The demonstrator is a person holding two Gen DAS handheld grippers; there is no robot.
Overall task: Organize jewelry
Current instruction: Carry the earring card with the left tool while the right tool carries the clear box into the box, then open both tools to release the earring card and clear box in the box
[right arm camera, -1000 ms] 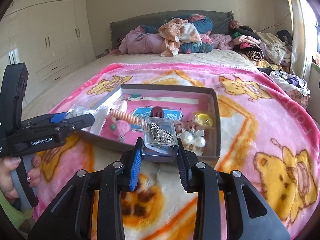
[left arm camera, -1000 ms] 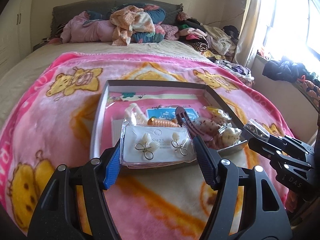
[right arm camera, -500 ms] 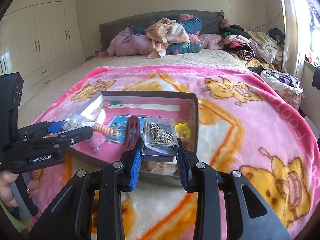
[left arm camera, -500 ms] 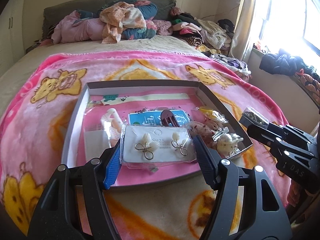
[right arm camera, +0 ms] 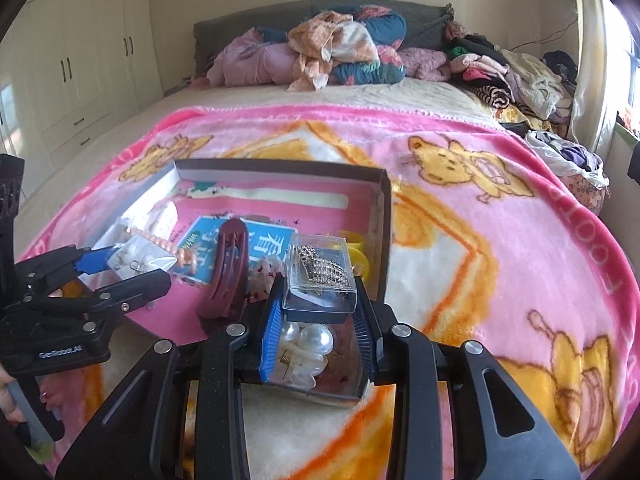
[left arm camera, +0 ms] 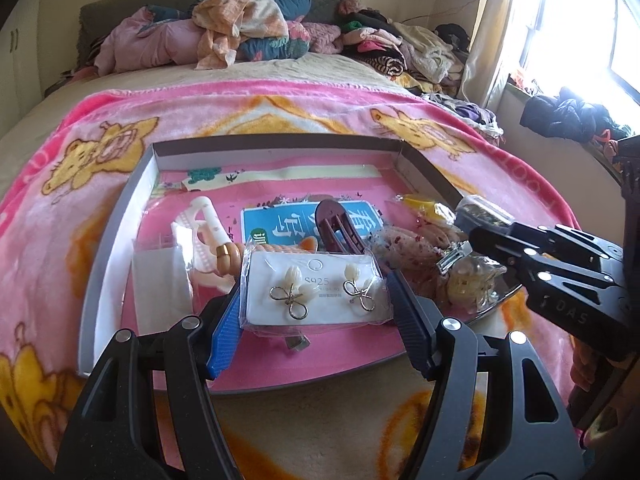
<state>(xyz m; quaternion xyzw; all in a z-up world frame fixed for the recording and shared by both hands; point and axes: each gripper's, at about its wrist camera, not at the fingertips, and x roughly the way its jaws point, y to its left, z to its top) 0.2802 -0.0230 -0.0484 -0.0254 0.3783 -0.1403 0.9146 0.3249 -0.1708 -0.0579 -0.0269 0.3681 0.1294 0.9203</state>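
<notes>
A shallow grey tray (left arm camera: 132, 184) with a pink floor lies on the pink blanket, also in the right wrist view (right arm camera: 385, 216). My left gripper (left arm camera: 314, 300) is shut on a bagged white card of pearl earrings (left arm camera: 316, 290), held over the tray's near part. My right gripper (right arm camera: 318, 312) is shut on a small clear box with a rhinestone brooch (right arm camera: 320, 272), held over the tray's near right corner. Both show from the side in the other view: the card (right arm camera: 140, 258) and the box (left arm camera: 482, 212).
In the tray lie a dark red hair clip (left arm camera: 340, 228), a blue card (left arm camera: 280, 224), a white comb (left arm camera: 204, 224), a coiled orange hair tie (left arm camera: 280, 246), pearl clips (right arm camera: 308, 344) and yellow rings (right arm camera: 358, 254). Clothes are heaped at the bed's head (right arm camera: 332, 52).
Both grippers moved forward over the tray with their items still held. The tray looks nearer and its contents sit under the fingers.
</notes>
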